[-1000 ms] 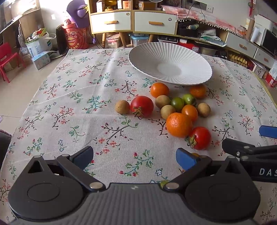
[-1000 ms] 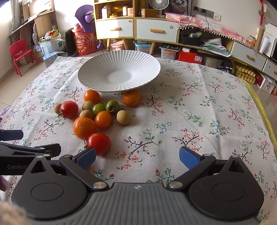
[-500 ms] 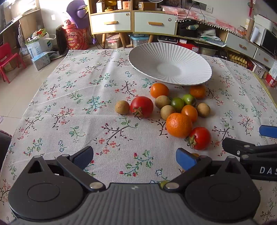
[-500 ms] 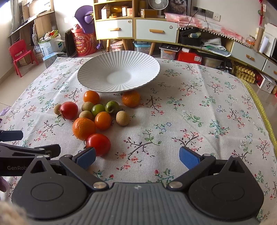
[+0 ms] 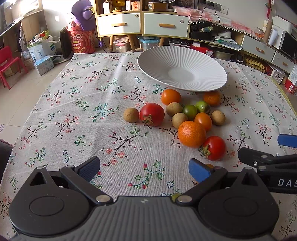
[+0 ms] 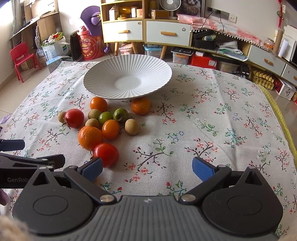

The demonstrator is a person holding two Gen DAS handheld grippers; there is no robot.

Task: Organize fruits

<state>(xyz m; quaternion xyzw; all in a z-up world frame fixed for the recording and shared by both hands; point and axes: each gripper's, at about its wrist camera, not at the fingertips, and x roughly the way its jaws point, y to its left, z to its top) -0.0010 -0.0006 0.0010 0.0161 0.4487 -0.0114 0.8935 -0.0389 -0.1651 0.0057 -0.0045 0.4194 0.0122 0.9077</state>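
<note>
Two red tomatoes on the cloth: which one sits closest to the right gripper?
The tomato beside the big orange, just ahead of the right gripper's left finger. The other tomato lies farther back.

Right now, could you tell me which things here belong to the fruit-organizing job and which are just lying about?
Part of the job:
white plate, empty
two tomatoes
oranges
green fruits
brown fruits
left gripper and right gripper, both open

Just lying about:
red chair
drawer cabinet
desk fan
</note>
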